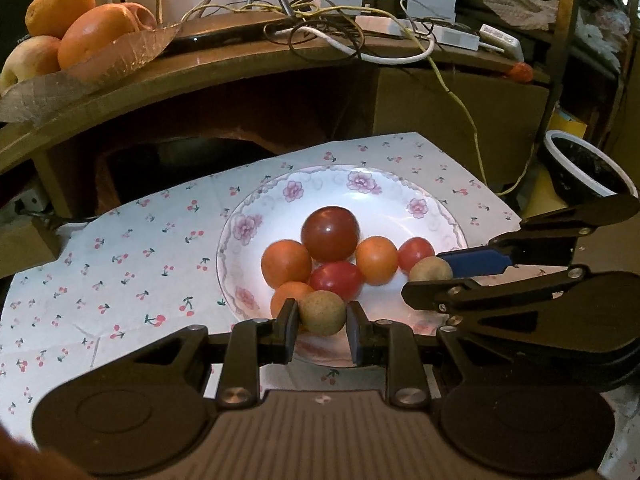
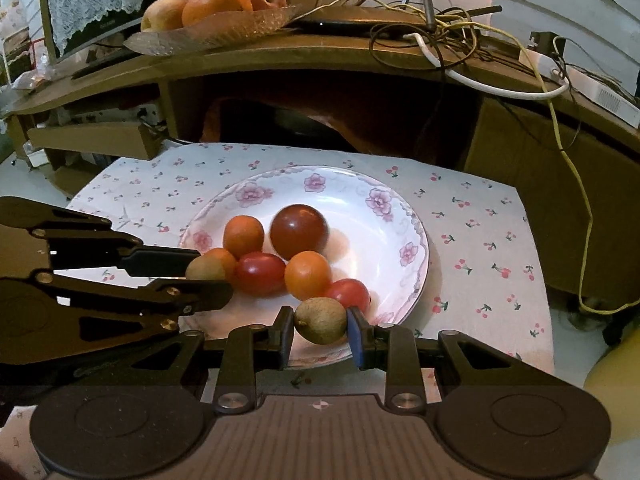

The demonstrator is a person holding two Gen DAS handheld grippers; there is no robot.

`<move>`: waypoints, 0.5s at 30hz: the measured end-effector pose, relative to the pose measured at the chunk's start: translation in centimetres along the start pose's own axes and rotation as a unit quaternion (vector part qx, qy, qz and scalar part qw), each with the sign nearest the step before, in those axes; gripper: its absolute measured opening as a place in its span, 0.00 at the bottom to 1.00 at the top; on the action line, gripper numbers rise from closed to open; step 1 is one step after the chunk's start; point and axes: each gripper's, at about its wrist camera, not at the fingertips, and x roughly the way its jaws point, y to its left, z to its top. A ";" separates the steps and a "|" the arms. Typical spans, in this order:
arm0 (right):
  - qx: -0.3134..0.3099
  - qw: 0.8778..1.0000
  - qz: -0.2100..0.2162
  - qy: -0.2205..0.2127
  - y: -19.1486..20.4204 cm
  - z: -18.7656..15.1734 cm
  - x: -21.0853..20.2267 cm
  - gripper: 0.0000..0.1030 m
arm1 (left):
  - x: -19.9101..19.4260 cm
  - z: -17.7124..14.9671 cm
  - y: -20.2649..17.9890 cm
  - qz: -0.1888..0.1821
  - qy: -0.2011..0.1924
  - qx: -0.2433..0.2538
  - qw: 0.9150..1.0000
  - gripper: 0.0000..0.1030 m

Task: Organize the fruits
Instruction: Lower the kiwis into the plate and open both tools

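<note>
Where cherry-print cloth [image 1: 132, 264] lies, desk [image 1: 224, 68] behind

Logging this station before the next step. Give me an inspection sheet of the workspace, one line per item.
Surface: cherry-print cloth, lying flat under the plate.
Job's things: flowered plate holding a dark red fruit, orange and red small fruits, and two brownish-green fruits.
Clutter: glass dish of oranges and apples on the upper shelf; dark pot at the far right.
Grippers: left gripper around one brownish-green fruit; right gripper around the other. Contact on each cannot be confirmed.
Cables: tangle of yellow, white and dark cables on the shelf, one yellow cable hanging down the right.
Surroundings: wooden desk shelf.
</note>
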 end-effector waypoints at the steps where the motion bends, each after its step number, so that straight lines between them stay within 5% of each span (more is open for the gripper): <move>1: -0.001 1.000 -0.001 0.000 0.0 0.0 0.2 0.29 | 0.1 0.0 0.0 0.000 0.000 0.000 1.000 0.30; 15: 0.011 1.000 -0.003 -0.004 -0.3 0.1 0.7 0.33 | 0.4 0.2 0.1 0.008 0.000 0.003 1.000 0.31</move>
